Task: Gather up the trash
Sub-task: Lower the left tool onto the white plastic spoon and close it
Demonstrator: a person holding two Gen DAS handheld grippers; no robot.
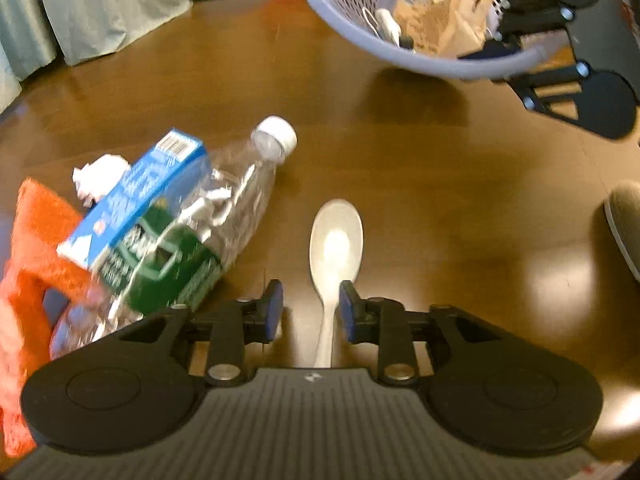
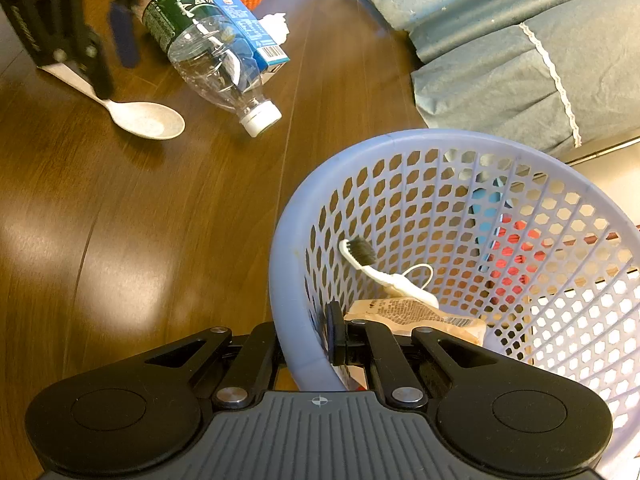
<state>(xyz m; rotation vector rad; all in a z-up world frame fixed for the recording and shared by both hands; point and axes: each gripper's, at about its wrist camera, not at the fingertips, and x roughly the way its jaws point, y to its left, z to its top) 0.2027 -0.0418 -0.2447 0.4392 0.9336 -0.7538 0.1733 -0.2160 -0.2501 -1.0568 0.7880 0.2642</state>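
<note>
- Already collected: the lavender basket (image 2: 460,152) holds a toothbrush (image 2: 384,272) and at least one brown paper wrapper (image 2: 416,314); the left wrist view shows brown paper packets (image 1: 440,20) crumpled inside it.
- The right tongs (image 2: 308,344) are clenched on the basket's rim at about 6 o'clock in their own view, one finger outside the wall and one inside. In the left view the basket looks tilted, its mouth tipped toward the litter.
- The left tongs (image 1: 310,312) are released, spread either side of the white spoon (image 1: 336,240); the handle lies between the pads, which do not seem to touch it. No grip yet.
- Still out on the brown surface (image 1: 440,200): the spoon at 12 o'clock of the left tongs, a clear plastic bottle (image 1: 208,232) with a green label at 10 o'clock, a blue carton (image 1: 140,200) lying on the bottle, a white crumpled tissue (image 1: 100,176) just beyond the carton, and an orange mesh piece (image 1: 36,260) at 9 o'clock.
- Whether the orange piece counts as trash I cannot tell.
- Judgement: the job is roughly a third to half done. Some pieces are in and four or five are loose, with the spoon apparently next.
- The basket sits at 1 o'clock from the spoon, well apart from the bottle pile.
</note>
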